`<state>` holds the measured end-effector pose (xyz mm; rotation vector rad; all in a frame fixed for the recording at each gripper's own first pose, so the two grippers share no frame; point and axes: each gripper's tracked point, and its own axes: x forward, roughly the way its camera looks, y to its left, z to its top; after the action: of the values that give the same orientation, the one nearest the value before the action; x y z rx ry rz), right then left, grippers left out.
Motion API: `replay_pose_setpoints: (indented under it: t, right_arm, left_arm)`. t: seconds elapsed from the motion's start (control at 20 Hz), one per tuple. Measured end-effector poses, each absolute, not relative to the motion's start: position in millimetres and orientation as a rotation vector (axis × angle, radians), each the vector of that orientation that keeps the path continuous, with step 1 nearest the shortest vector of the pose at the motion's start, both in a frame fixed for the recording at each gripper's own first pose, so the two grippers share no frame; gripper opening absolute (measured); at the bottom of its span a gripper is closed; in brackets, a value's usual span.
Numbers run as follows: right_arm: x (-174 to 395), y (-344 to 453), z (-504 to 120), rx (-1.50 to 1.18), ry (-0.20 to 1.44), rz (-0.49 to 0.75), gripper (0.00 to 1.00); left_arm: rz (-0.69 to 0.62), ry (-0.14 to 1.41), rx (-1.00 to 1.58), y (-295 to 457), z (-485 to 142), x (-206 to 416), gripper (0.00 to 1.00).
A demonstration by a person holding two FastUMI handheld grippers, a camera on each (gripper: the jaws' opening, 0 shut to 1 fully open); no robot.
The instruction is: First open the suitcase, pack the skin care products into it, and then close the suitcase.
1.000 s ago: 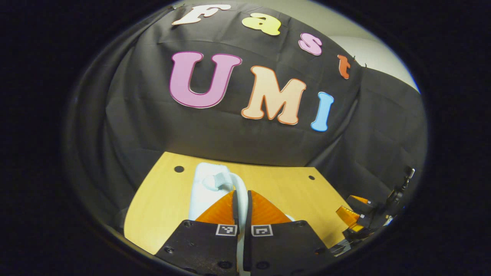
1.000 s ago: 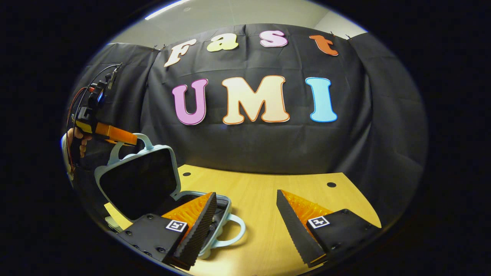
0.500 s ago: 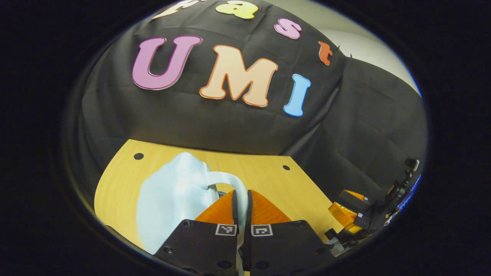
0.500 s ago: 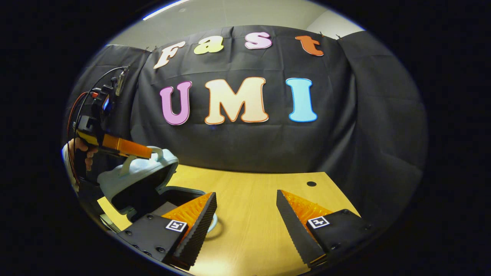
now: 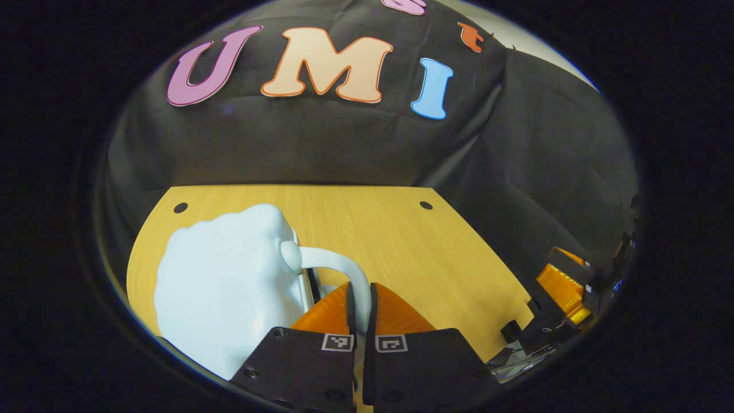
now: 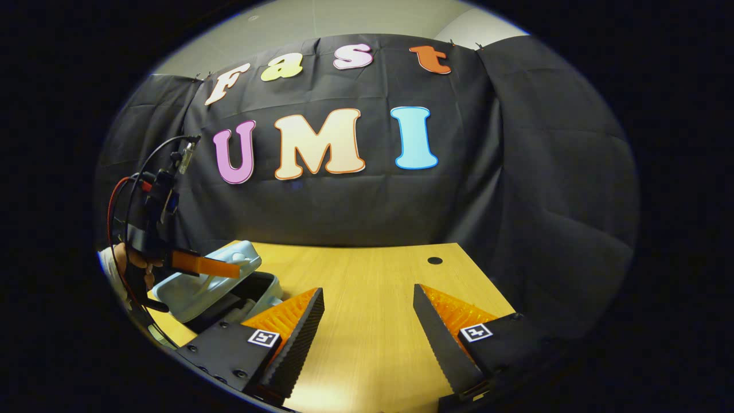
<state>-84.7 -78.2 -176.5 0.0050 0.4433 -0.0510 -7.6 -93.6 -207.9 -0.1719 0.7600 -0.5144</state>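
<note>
- My left gripper point(image 5: 360, 301) clamps the pale blue plastic suitcase's point(image 5: 229, 292) curved lid handle point(image 5: 338, 269); lid nearly down, on the yellow wooden table point(image 5: 390, 229).
- My right gripper point(image 6: 367, 321) hangs wide open, empty.
- Risk: thin handle slips, lid slams crooked or pinches contents.
- Skin care products inside: hard to make out.

One suitcase point(image 5: 223, 298) sits on one table point(image 5: 378, 229), and it carries one handle point(image 5: 338, 267) on its lid. Two tongs are in sight: the left point(image 5: 361, 304) and the right point(image 6: 367, 321). The table has two holes point(image 5: 180, 207) near its far edge, and one hand point(image 6: 135, 261) shows.
</note>
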Motion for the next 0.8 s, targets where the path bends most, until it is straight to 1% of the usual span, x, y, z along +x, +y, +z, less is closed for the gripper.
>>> replay_pose_setpoints:
  t: [0.15,0.25,0.35,0.45,0.55,0.6,0.65,0.7,0.75,0.8]
  right_arm:
    - [-88.9,-94.0,-180.1,-0.001,0.455,-0.058,0.98]
    - [-89.5,-101.9,-180.9,0.0,0.456,-0.057,0.98]
    - [-88.5,-107.1,-177.8,-0.001,0.448,-0.053,0.98]
    - [-87.1,-110.9,-174.5,0.0,0.437,-0.048,0.98]
    - [-85.4,-112.4,-166.3,0.009,0.416,-0.041,0.98]
    - [-82.9,-111.9,-160.1,0.018,0.4,-0.036,0.98]
    - [-79.5,-111.1,-152.5,0.025,0.378,-0.035,0.98]
    - [-75.4,-109.8,-144.9,0.032,0.354,-0.032,0.98]
    - [-71.7,-107.4,-135.3,0.039,0.326,-0.029,0.98]
    - [-68.2,-105.8,-123.8,0.044,0.295,-0.027,0.94]
  left_arm:
    - [-0.488,0.794,-0.161,-105.0,-247.2,-8.8,0.0]
    - [-0.478,0.834,-0.156,-115.9,-270.1,-18.5,0.02]
    - [-0.452,0.851,-0.134,-122.9,-279.7,-24.6,0.06]
    - [-0.458,0.813,-0.127,-139.3,-273.9,-24.7,0.17]
    - [-0.464,0.727,-0.059,-152.8,-256.2,-34.5,0.72]
    - [-0.458,0.664,-0.009,-157.3,-243.5,-29.4,1.0]
    - [-0.458,0.59,0.023,-158.4,-224.3,-27.8,1.0]
    - [-0.439,0.511,0.047,-154.1,-202.9,-23.8,0.94]
    - [-0.408,0.431,0.06,-147.4,-180.4,-18.0,0.96]
    - [-0.361,0.347,0.066,-137.4,-153.5,-15.2,0.95]
